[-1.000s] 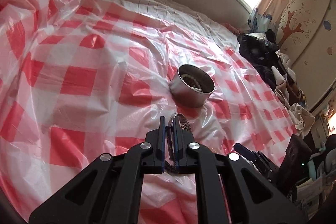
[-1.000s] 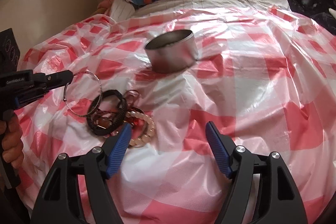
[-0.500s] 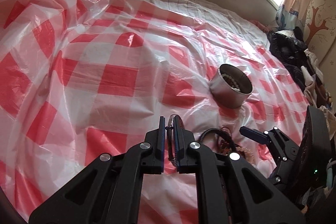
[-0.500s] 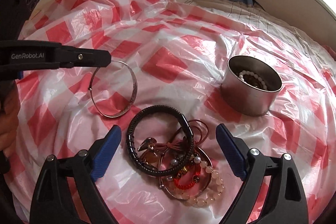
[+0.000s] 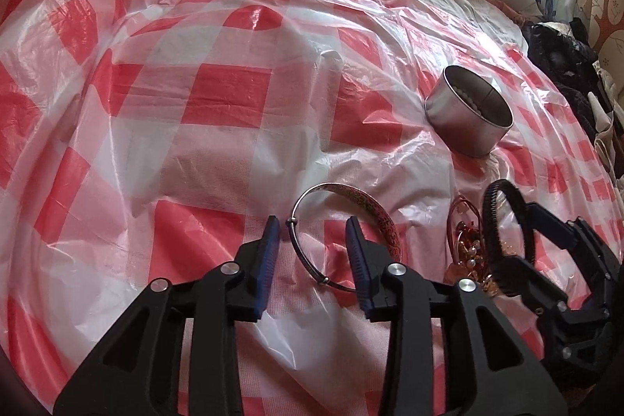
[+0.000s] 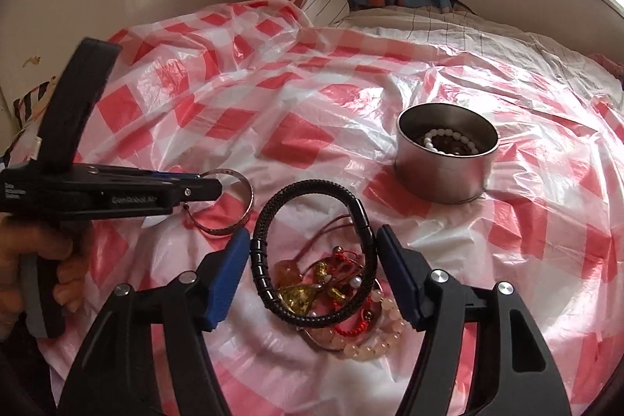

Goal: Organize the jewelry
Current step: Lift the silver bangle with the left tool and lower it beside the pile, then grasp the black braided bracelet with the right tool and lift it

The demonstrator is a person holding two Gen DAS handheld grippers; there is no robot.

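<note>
Jewelry lies in two lots ahead of my claws: a tangled heap [image 6: 331, 283] between the fingers of my right claw [image 6: 312, 260], and a white bead bracelet [image 6: 448, 141] already in the steel tin [image 6: 444, 178] beyond and to the right of it. My right claw is closing around the black braided bracelet [image 6: 312, 244], which sits atop the heap; its pads do not press it yet. I judge it best to pinch that ring across its width and lift it straight up, slowly, since red cords [image 6: 343, 256] and beads may trail along. My left claw [image 5: 314, 252] is opening, pads clear of the silver bangle [image 5: 347, 221] that lies flat on the bed's checked plastic sheet [image 5: 218, 92], one side between its fingers. That sheet is slippery and wrinkled, so things may slide. My left claw crowds the heap's left side.
</note>
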